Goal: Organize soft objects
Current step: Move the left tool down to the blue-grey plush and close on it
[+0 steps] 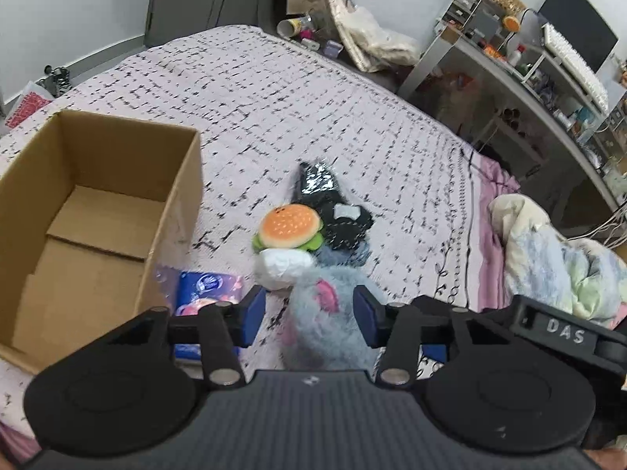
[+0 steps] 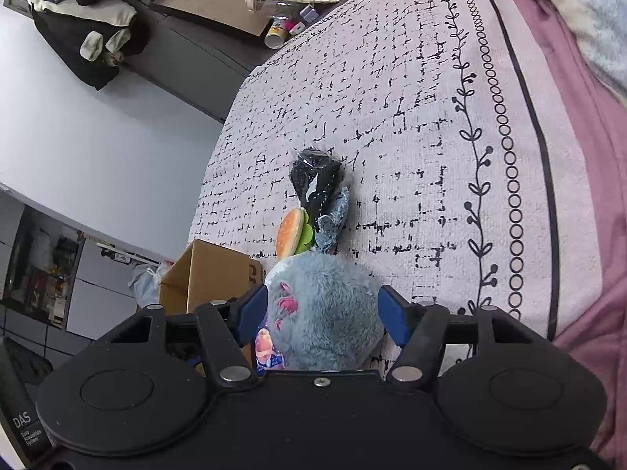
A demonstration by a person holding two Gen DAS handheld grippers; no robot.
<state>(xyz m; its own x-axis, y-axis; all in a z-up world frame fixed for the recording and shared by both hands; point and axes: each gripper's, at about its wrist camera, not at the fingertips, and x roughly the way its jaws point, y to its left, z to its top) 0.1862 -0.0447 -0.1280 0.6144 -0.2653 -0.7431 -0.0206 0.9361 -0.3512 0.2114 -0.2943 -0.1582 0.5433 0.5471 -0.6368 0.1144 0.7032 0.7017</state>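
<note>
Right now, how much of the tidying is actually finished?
Nothing looks packed yet: the cardboard box shows only a bare bottom. In hand: both the left gripper and right gripper straddle the fluffy blue plush. Left on the bedspread: burger plush, white bundle, black items.

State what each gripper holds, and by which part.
Both straddle the fluffy blue-grey plush toy: left gripper, right gripper. A firm grip by either cannot be told; the left's left pad stands clear.

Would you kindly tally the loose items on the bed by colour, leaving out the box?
Blue-grey: 2, plush, small toy
Black: 2, bag, pouch
Orange: 1, burger
White: 1, bundle
Blue: 1, packet
Total: 7
</note>
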